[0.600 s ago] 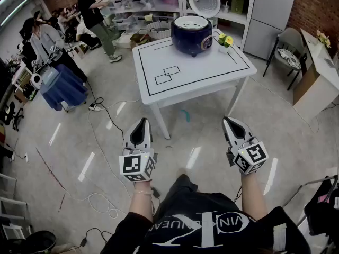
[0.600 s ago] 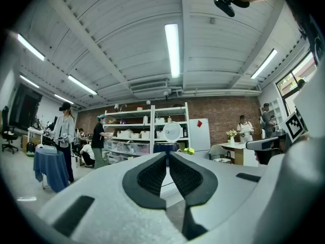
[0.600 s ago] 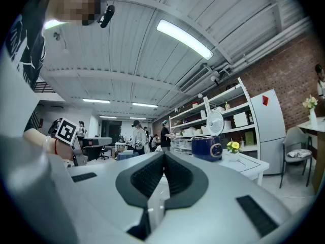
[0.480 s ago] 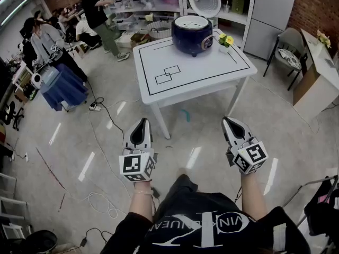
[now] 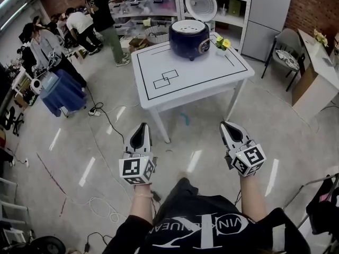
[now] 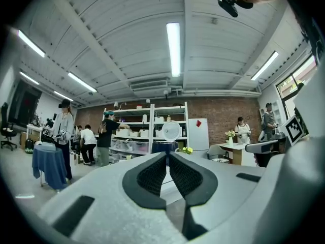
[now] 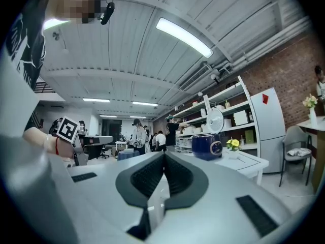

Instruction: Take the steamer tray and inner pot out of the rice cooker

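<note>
A dark blue rice cooker (image 5: 189, 38) with its white lid up stands at the far edge of a white table (image 5: 196, 78). The cooker also shows small in the right gripper view (image 7: 206, 146) and in the left gripper view (image 6: 163, 147). Its white inside rim shows; the tray and pot cannot be told apart from here. Both grippers hang over the floor well short of the table. My left gripper (image 5: 141, 128) is shut and empty. My right gripper (image 5: 228, 126) is shut and empty too.
A small pot of yellow flowers (image 5: 221, 43) stands beside the cooker. Black outlines are drawn on the table top. Shelves (image 5: 153, 4) and a white fridge (image 5: 269, 15) stand behind. Several people (image 5: 103, 15) stand at the far left. Cables (image 5: 100, 110) lie on the floor.
The view has moved slightly towards the table; the cooker and table sit a little lower-left in the picture. A person at the back has stepped further towards the shelves. Both grippers stay shut.
</note>
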Tool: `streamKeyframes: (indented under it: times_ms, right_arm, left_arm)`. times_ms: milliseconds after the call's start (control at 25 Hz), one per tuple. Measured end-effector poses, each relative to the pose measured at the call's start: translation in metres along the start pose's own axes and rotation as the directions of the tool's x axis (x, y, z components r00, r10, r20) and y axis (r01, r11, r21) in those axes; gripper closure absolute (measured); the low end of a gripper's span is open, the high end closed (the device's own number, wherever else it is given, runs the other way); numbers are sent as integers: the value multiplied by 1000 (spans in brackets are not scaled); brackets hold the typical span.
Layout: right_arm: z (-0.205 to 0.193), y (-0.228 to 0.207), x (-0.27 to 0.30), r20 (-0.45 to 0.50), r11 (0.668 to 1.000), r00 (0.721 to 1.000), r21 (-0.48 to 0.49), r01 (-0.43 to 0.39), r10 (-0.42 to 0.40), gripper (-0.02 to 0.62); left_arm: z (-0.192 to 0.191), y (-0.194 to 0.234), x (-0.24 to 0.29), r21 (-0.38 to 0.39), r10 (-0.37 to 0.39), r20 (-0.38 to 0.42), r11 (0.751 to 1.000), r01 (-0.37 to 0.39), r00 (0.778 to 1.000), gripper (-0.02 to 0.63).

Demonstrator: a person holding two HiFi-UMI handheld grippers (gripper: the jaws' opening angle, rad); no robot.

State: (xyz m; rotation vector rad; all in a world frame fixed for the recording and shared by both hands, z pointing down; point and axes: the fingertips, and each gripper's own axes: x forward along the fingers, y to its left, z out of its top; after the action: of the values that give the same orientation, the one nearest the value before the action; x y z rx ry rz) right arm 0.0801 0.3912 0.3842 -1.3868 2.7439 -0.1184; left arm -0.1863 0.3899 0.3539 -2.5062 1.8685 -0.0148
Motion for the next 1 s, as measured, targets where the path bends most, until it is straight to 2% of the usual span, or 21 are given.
streamKeyframes:
  times_ms: [360, 440, 520, 680, 1000]
  right_arm:
    - [4, -10, -5, 11, 999, 999, 0, 50, -50, 597]
    - [6, -13, -7, 17, 999, 999, 22, 43, -43, 534]
    - [7, -17, -9, 27, 998, 999, 33, 44, -45, 506]
    - [5, -24, -6, 32, 998, 998, 50, 47, -49, 477]
    - [0, -63, 30, 23, 997, 998, 61, 55, -56, 471]
  left_arm:
    - [5, -7, 8, -46, -32, 30, 998, 33, 999, 581]
    - [8, -11, 9, -58, -43, 43, 997, 46, 998, 538]
    - [7, -16, 12, -57, -57, 43, 997, 60, 997, 491]
    - [3, -21, 19, -50, -75, 29, 996, 76, 997, 483]
    - [-7, -15, 85, -72, -91, 21, 993, 92, 996, 483]
